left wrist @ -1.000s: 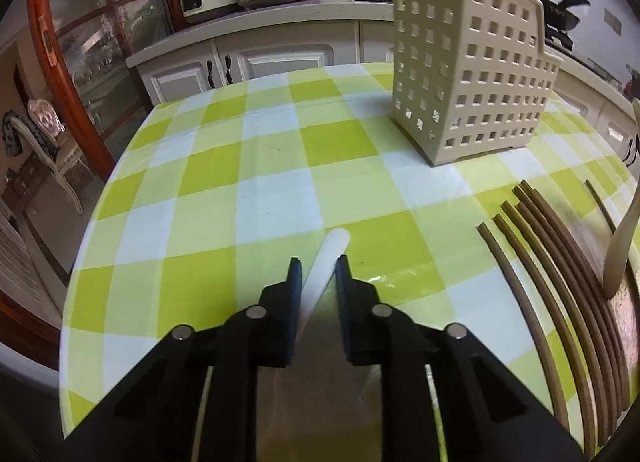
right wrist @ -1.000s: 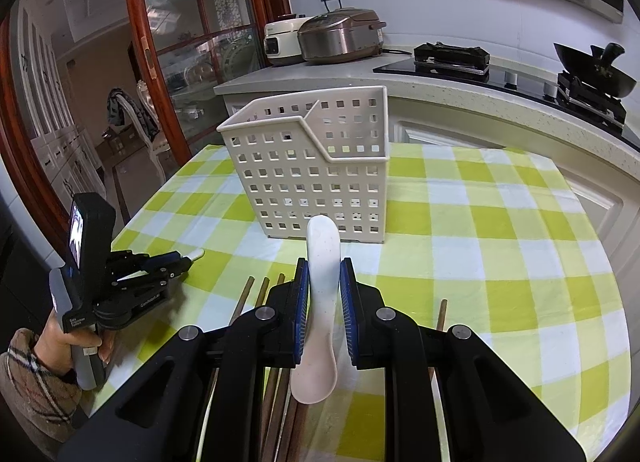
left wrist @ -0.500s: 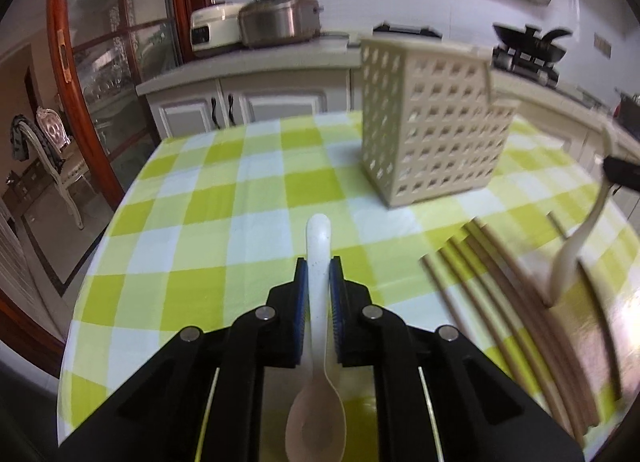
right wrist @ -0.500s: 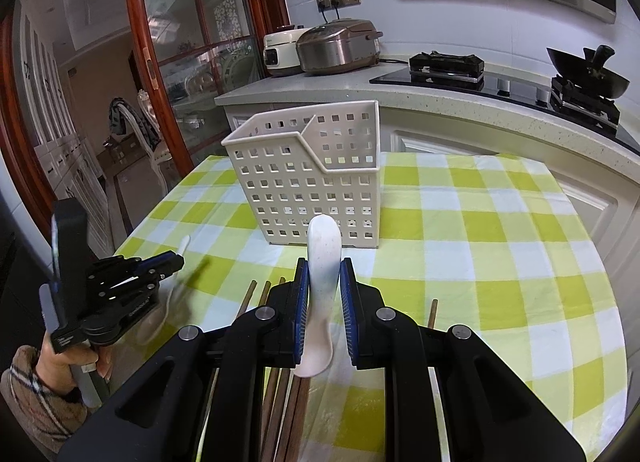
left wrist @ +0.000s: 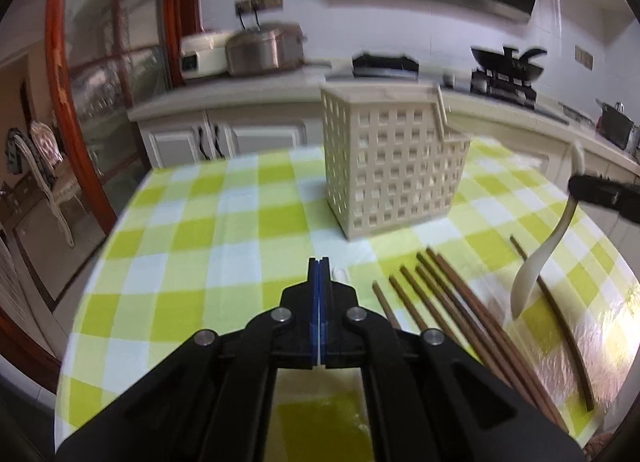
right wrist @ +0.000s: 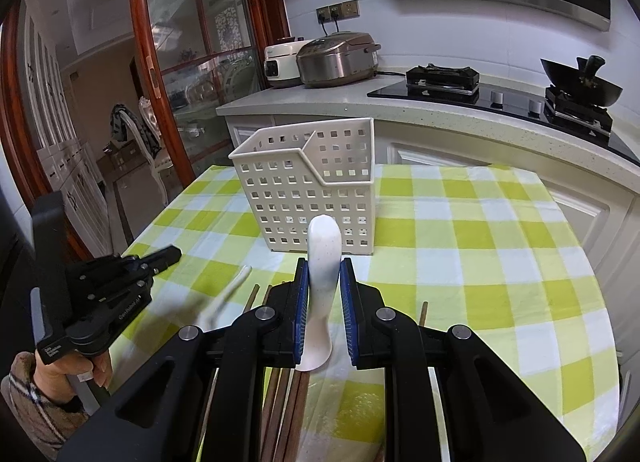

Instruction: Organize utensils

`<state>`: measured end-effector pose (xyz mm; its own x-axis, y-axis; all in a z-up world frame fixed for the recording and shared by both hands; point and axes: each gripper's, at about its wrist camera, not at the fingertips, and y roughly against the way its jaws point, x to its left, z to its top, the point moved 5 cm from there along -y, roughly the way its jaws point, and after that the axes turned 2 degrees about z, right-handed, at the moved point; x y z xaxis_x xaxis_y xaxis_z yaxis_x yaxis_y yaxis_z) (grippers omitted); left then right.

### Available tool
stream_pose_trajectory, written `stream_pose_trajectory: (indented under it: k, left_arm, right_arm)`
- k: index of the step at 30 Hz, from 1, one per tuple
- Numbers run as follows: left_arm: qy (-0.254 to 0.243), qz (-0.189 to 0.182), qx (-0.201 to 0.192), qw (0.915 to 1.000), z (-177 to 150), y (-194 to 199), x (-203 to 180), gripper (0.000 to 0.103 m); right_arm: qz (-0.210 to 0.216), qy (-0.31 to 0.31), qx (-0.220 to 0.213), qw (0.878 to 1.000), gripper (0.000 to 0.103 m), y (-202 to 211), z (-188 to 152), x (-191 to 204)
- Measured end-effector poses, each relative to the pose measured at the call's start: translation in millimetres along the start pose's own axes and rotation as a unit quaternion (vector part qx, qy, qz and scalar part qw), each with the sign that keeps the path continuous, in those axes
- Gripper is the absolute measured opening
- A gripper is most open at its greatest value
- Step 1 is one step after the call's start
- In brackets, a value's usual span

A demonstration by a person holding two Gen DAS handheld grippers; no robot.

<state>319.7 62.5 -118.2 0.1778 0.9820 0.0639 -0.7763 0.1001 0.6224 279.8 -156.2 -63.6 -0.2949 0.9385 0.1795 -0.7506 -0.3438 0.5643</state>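
Observation:
A cream perforated utensil basket stands on the yellow-checked table. My left gripper is shut with nothing between its pads; in the right wrist view a blurred white spoon is below and beside it, free of its fingers. My right gripper is shut on a second white spoon, held above the table in front of the basket; that spoon also shows in the left wrist view. Several brown chopsticks lie on the cloth.
A kitchen counter behind the table carries rice cookers, a hob and a wok. A red-framed glass door is to the left. The table edge curves away at left.
My left gripper held a white spoon half a second ago; now its jaws are fully closed and empty, and the spoon is loose below it. Both grippers have risen. The right keeps its spoon.

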Motion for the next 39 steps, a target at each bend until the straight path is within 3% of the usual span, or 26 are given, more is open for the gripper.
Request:
stream_pose_trajectory:
  k: [1, 3, 4, 5, 13, 16, 18, 23, 31, 39]
  left_arm:
    - [0.002, -0.001, 0.013, 0.9999, -2, -6, 1, 0.000]
    - [0.001, -0.011, 0.032, 0.9994, -5, -16, 1, 0.013]
    - [-0.001, -0.012, 0.037, 0.9992, -6, -19, -1, 0.026]
    - [-0.005, -0.011, 0.036, 0.9993, -7, -21, -3, 0.030]
    - [0.011, -0.039, 0.051, 0.9979, -9, -34, -23, 0.030]
    - [-0.009, -0.033, 0.070, 0.9970, -13, -44, -38, 0.029]
    - [-0.015, -0.028, 0.087, 0.9957, -17, -54, -41, 0.020]
    - [-0.013, -0.022, 0.111, 0.9935, -22, -68, -40, 0.020]
    - [-0.017, -0.017, 0.126, 0.9918, -19, -78, -37, 0.013]
    - [-0.008, -0.008, 0.126, 0.9920, -14, -87, -38, 0.013]
  right_arm:
    - [-0.001, -0.001, 0.000, 1.000, 0.018, 0, 0, -1]
    - [-0.001, -0.003, 0.001, 1.000, 0.018, -1, 0, -2]
    - [-0.001, -0.004, 0.002, 1.000, 0.018, -2, -1, -3]
    - [0.000, -0.003, 0.004, 1.000, 0.018, -3, -1, -3]
    - [-0.003, -0.011, 0.011, 1.000, 0.018, -10, -3, -11]
    - [-0.001, -0.016, 0.015, 1.000, 0.018, -14, -5, -15]
    - [0.002, -0.017, 0.015, 1.000, 0.018, -14, -6, -18]
    - [0.003, -0.027, 0.013, 1.000, 0.018, -13, -7, -29]
    - [0.006, -0.038, 0.010, 0.999, 0.018, -14, -7, -38]
    - [0.006, -0.038, 0.011, 0.999, 0.018, -14, -7, -38]
